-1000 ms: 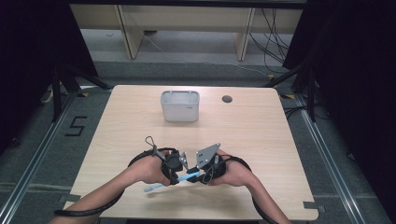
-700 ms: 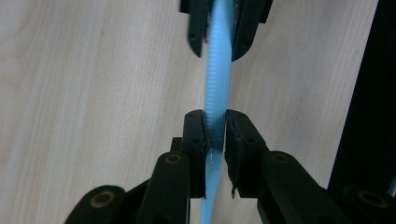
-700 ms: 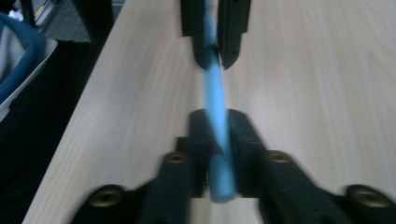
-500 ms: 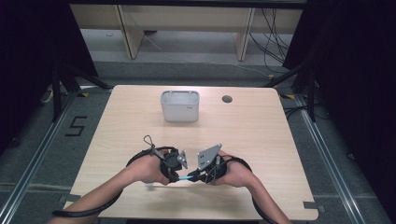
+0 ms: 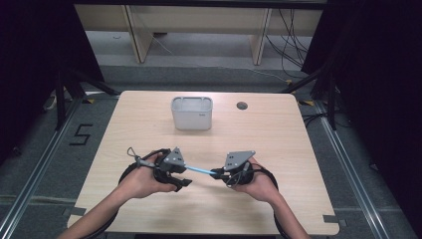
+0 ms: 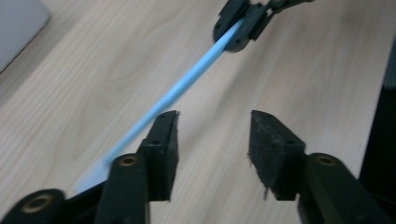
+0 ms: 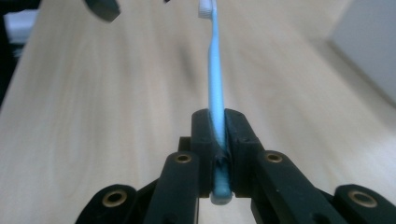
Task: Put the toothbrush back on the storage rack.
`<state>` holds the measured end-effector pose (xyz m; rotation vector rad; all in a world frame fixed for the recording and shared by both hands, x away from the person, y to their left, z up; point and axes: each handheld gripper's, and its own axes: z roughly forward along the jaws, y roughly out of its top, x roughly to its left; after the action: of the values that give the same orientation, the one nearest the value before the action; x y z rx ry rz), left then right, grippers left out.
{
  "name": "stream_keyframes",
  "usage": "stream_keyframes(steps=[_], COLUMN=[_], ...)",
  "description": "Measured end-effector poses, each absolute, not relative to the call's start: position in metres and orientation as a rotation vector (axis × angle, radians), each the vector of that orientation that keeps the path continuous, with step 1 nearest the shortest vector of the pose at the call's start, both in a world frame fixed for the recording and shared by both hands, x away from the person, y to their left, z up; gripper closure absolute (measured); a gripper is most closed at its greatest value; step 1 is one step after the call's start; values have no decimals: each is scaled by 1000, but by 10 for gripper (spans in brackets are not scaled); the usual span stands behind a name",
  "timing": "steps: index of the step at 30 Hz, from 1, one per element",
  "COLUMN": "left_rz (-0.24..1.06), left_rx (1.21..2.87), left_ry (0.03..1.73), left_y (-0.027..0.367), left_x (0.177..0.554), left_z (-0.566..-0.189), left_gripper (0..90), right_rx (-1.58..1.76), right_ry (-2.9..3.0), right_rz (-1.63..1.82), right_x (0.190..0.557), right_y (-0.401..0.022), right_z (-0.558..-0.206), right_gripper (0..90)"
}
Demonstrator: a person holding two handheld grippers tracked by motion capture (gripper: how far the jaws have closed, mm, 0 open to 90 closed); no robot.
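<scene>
Nearest, by the table's (image 5: 298,149) near edge: right gripper (image 5: 219,174) clamped on blue toothbrush (image 5: 199,170), held off the wood; left gripper (image 5: 186,180) just sprung apart, brush outside its pads. Beyond, toward the far edge, grey bin (image 5: 192,113).

— Where do I have things on the table (image 5: 149,124) now?

— I see the container (image 5: 192,113) at the far side, near the middle, and the round hole (image 5: 242,105) to its right. My left gripper (image 5: 185,182) and right gripper (image 5: 217,174) are at the near side. The toothbrush (image 5: 199,170) lies between them, above the table.
</scene>
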<state>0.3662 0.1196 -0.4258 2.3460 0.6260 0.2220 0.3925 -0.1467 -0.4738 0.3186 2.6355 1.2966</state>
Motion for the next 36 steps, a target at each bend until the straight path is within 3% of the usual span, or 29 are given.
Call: stream_keyframes(steps=[1,5,8,12,18,36], left_rz=[213,153,77,64,52,-28], left_rx=[2286,2046,1844,1729,1597,1429], left_ry=[682,862,962,1006,1035,1068], left_y=[122,131,134,133,125,102], left_x=[368,377,387,395,405,419], left_z=[-430,-446,-452,-451,-447,-443], left_gripper=[414,348,337,341,357,426], right_rx=[371,474,609,647,684,690], right_ry=[2542,2381,2158,2066,2002,1932], right_rz=[1307,1342,1369,1373,1389,1462], right_x=[392,387,378,372,368,365], right_y=[-153,-158,-159,-155,-148,-131], right_z=[-471,-468,-468,-470,-475,-474], right_gripper=[834,834,834,834,833,833])
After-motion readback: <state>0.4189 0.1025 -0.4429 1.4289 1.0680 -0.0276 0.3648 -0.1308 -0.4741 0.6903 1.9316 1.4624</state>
